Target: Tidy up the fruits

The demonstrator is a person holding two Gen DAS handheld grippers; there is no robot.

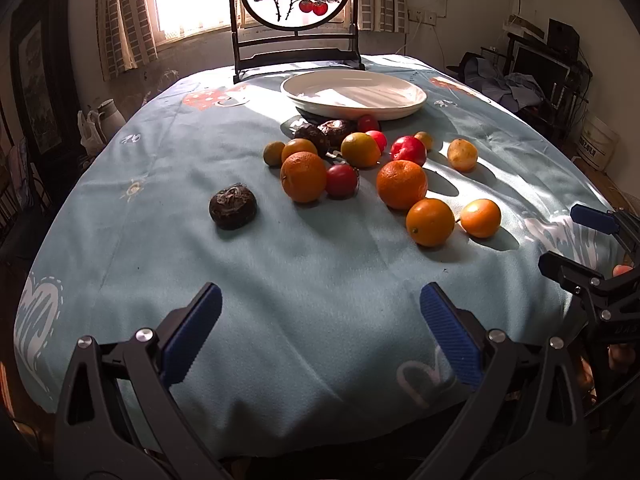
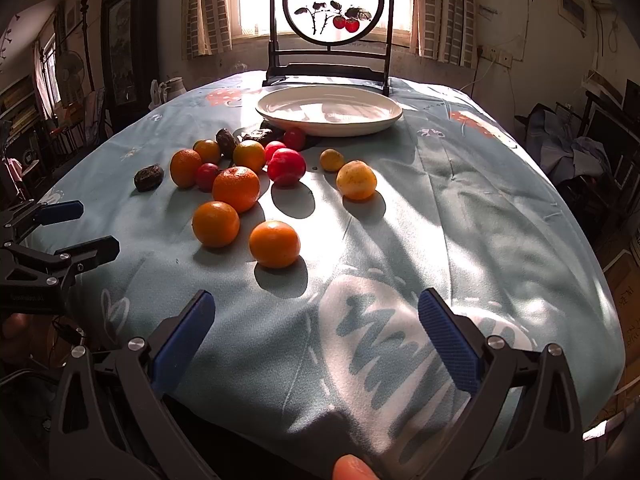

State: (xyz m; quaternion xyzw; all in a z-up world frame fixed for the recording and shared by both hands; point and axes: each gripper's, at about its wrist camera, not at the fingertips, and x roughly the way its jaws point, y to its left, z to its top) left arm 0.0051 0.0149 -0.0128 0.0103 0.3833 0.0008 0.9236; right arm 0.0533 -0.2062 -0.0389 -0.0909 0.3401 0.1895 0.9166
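Loose fruit lies mid-table on a light blue cloth (image 1: pixel 320 264): several oranges (image 1: pixel 303 176) (image 2: pixel 236 188), red fruits (image 1: pixel 408 150) (image 2: pixel 286 166), a yellow fruit (image 1: pixel 462 155) (image 2: pixel 356 180) and dark wrinkled fruits, one lying apart at the left (image 1: pixel 233 206) (image 2: pixel 149 177). Behind the fruit stands an empty white plate (image 1: pixel 354 96) (image 2: pixel 328 110). My left gripper (image 1: pixel 320 336) (image 2: pixel 80 232) hovers open over the near cloth, holding nothing. My right gripper (image 2: pixel 316 340) (image 1: pixel 580 244) is open beside it to the right, short of the nearest orange (image 2: pixel 274 243).
A round painted screen on a dark stand (image 1: pixel 296 12) (image 2: pixel 334 12) rises right behind the plate, before a bright window. The table drops away at left, right and near edges. A white jug (image 1: pixel 106 114) stands off-table left; a fingertip (image 2: pixel 352 468) shows at the bottom.
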